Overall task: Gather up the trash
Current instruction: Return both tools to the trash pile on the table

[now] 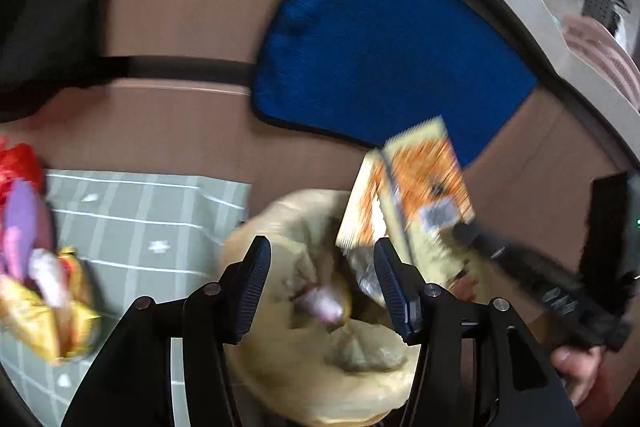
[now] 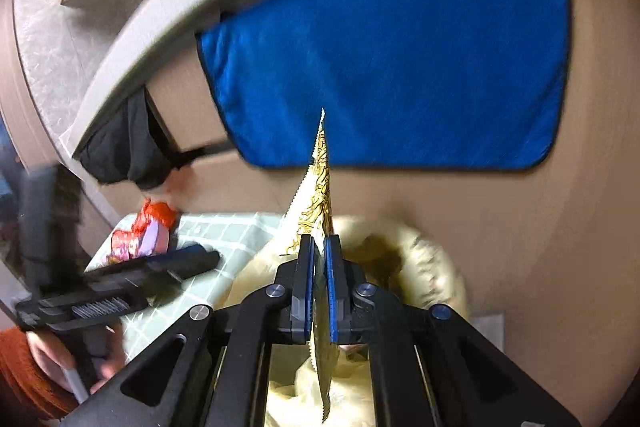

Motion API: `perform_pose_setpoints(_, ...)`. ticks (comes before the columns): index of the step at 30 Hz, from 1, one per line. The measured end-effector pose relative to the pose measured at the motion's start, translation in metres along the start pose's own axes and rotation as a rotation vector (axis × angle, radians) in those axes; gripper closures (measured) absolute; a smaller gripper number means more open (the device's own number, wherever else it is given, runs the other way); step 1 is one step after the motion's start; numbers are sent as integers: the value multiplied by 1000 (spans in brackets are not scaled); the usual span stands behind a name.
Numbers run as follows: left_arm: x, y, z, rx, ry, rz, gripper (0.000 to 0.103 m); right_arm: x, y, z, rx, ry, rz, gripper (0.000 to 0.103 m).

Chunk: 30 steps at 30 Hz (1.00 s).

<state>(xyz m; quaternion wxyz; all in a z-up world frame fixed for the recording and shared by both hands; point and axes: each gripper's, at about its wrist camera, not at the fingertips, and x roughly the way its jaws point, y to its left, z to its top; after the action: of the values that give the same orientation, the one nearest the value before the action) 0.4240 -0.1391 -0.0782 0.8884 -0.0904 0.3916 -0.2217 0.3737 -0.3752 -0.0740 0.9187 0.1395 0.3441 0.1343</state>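
**A:** Wrapper [image 1: 416, 187] first, from the left wrist view. It hangs at about two o'clock from the left tool [image 1: 322, 287], pinched at its lower corner by the right tool [image 1: 460, 227], which reaches in from four o'clock. The bag [image 1: 280, 359] sits crumpled right under it, mouth partly folded in.

**B:** So what could go wrong?

**A:** I'd judge the mouth is the risk. It's slack, and the left tool stands wide with nothing between its pads, so nothing holds the rim up. If the wrapper is let go now, it could land on the fold and slide onto the surface [image 1: 192, 131]. More wrappers [image 1: 36, 259] lie at nine o'clock on a green checked cloth [image 1: 152, 211], not yet collected.

**B:** And the right wrist view?

**A:** The right tool [image 2: 318, 279] is clamped narrow on the wrapper [image 2: 316, 195], seen edge-on, sticking up toward twelve o'clock against the blue towel [image 2: 400, 67]. The grip is on the lower part only, so the free end can flap or catch the rim of the bag [image 2: 420, 259], which lies just below and behind the pads.

**B:** Pose?

**A:** Right tool is pitched down over the bag. The left tool [image 2: 208, 259] comes in from nine o'clock, low and roughly level, a hand [image 2: 52, 359] on its grip at eight o'clock. Both views are motion-blurred.
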Motion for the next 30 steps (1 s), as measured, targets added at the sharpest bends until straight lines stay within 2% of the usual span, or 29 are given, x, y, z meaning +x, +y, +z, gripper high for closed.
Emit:
perform_pose_setpoints(3, -21, 23, -1, -27, -4, 36, 48, 33, 2, -16, 13, 90, 9, 97)
perform_pose_setpoints(7, -49, 54, -4, -63, -28, 71, 48, 71, 4, -38, 17, 195, -30, 97)
perform_pose_setpoints(12, -83, 89, -6, -103, -76, 125, 48, 83, 2, -50, 32, 233, -56, 93)
perform_pose_setpoints(14, -96, 106, -10, -123, -90, 152, 48, 79, 2, -49, 42, 227, -62, 91)
perform_pose_setpoints(15, -103, 116, -12, -136, -96, 167, 48, 75, 1, -48, 42, 216, -69, 82)
perform_pose_setpoints(16, -109, 125, -14, -151, -102, 182, 48, 69, 2, -45, 41, 196, -75, 69)
perform_pose_setpoints(18, -118, 142, -19, -186, -114, 206, 48, 61, 8, -39, 36, 159, -86, 63)
perform_pose_setpoints(25, -155, 194, -40, -284, -165, 267, 48, 21, 44, -7, -27, 25, -109, 63)
perform_pose_setpoints(30, -179, 231, -56, -352, -190, 303, 48, 10, 91, 7, -88, -22, -17, 63)
